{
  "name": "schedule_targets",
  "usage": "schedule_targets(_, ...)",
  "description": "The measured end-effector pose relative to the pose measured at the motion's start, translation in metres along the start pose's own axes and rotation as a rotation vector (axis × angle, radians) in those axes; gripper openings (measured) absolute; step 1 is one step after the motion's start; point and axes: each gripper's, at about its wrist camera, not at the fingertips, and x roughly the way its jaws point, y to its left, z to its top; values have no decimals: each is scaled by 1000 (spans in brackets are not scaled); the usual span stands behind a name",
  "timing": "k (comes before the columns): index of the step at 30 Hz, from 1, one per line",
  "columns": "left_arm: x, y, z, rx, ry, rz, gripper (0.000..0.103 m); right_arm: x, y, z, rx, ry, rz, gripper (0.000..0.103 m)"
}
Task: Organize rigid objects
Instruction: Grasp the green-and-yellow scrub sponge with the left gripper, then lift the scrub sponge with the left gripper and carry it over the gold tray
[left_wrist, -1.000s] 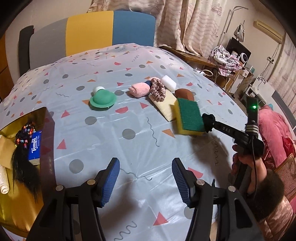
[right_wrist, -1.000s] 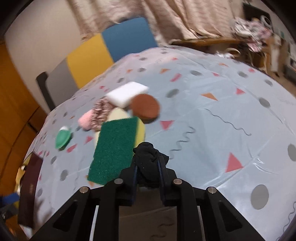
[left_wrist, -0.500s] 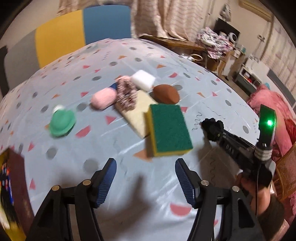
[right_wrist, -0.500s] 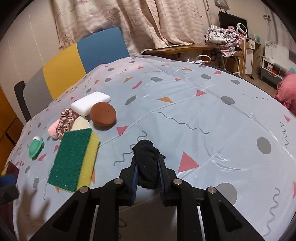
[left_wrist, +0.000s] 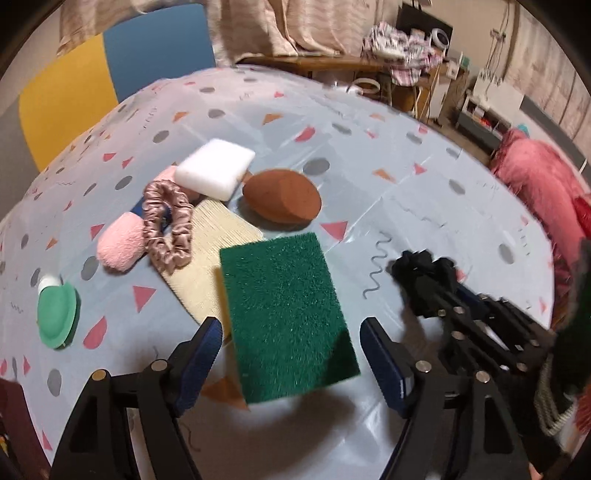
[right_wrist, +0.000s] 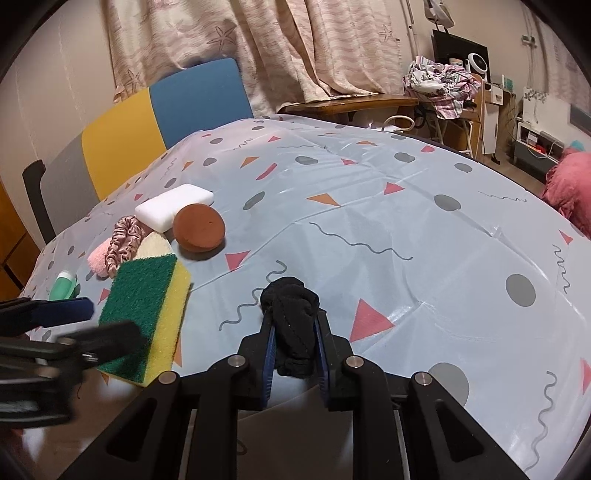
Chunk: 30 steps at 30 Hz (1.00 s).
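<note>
On the patterned surface (right_wrist: 369, 206) the green-and-yellow sponge (left_wrist: 288, 314) lies between the widening jaws of the left tool (left_wrist: 291, 350), untouched by its pads, while the right tool (right_wrist: 293, 343) is clamped tight on a black scrunchie (right_wrist: 291, 314).

Scouring sponge (left_wrist: 284, 317) flat on tablecloth (left_wrist: 388, 155), between spread pads of left gripper (left_wrist: 291, 354), jaws opening, no contact visible. Woven pad (left_wrist: 214, 254) partly under sponge's far left corner. Scrunchie (left_wrist: 168, 225) on woven pad's left edge, plush roll (left_wrist: 120, 243) just left of it. Foam block (left_wrist: 214, 171) behind scrunchie, round disc (left_wrist: 282, 199) just right of block. Lidded bottle (left_wrist: 55, 317) well left, apart. Right gripper (right_wrist: 293, 350) right of sponge, clamped on cloth bundle (right_wrist: 291, 314).
</note>
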Motion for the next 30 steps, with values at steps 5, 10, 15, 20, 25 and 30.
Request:
schedule_targets(5, 18, 1, 2, -22, 15, 29, 78, 0, -3, 0, 11, -3, 1, 19)
schedule_targets(10, 19, 14, -11, -89, -25, -42, 73, -1, -2, -1, 6, -6, -3, 19)
schedule_targets(15, 8, 17, -25, -81, -65, -2, 72, 0, 0, -1, -7, -8, -17, 19)
schedule_targets(20, -6, 25, -45, -100, -88, 14, 71, -1, 1, -1, -13, -10, -24, 19)
schedule_targets(25, -22, 41, -69, -148, -98, 7, 71, -1, 5, -1, -32, -13, -44, 20)
schedule_targets(30, -42, 57, -99, -190, -116, 19, 71, -3, 11, -2, -68, -21, -62, 19)
